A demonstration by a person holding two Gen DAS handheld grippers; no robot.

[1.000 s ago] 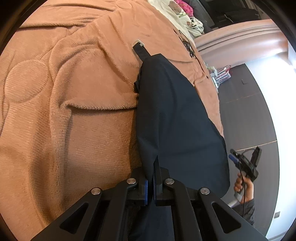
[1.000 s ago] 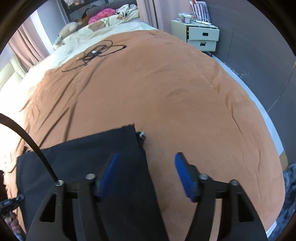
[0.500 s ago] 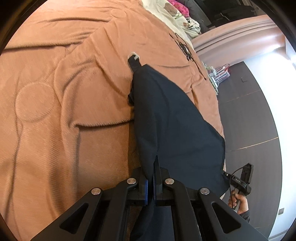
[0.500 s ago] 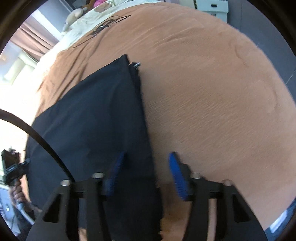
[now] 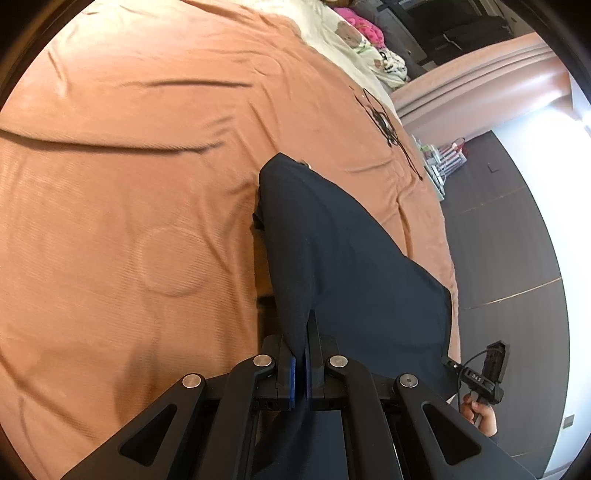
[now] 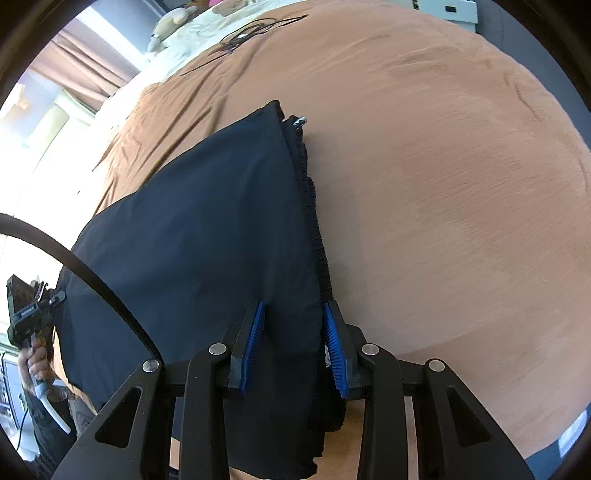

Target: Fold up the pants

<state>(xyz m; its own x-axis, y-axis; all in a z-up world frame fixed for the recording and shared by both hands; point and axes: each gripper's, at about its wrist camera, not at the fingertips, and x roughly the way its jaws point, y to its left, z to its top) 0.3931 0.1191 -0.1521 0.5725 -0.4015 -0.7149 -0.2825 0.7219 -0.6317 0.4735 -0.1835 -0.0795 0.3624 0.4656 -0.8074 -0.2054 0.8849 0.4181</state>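
In the lower middle of the left wrist view, the left claw [image 5: 300, 363] is pressed together on an edge of the dark pants [image 5: 347, 266], which stretch from it up toward the centre of the frame over the orange bedspread [image 5: 129, 192]. At the lower right a hand [image 5: 482, 415] holds the other tool beyond the bed's edge. In the right wrist view, the right claw [image 6: 293, 345] sits at the bottom centre; its jaws have just been closing, and its blue pads [image 6: 334, 350] now flank the pants [image 6: 207, 236] at their gathered waistband edge, the right pad touching it, though a firm pinch cannot be told. A tangled black cable [image 6: 251, 31] lies at the top of that frame.
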